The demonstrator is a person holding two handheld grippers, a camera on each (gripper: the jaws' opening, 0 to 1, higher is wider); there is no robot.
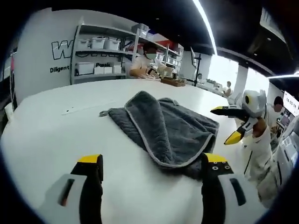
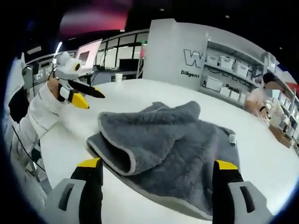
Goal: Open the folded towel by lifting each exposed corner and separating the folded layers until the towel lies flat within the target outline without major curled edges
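A grey towel (image 1: 161, 126) lies folded and rumpled on the white table (image 1: 56, 135), one layer turned over so its pale hem shows. In the right gripper view the towel (image 2: 173, 144) has a rolled fold at its near left and a small tag (image 2: 232, 138) at the right. My left gripper (image 1: 152, 161) is open just short of the towel's near edge, holding nothing. My right gripper (image 2: 157, 164) is open too, its jaws either side of the towel's near edge. Each gripper shows in the other's view, right (image 1: 230, 123) and left (image 2: 88, 97), both held off the towel.
Shelves with white boxes (image 1: 100, 56) stand behind the table. A person (image 1: 149, 63) sits at the far side by a wooden tray (image 1: 173, 82). A faint mark (image 1: 77, 109) lies on the table left of the towel. The person's white sleeve (image 2: 44, 114) is at the left.
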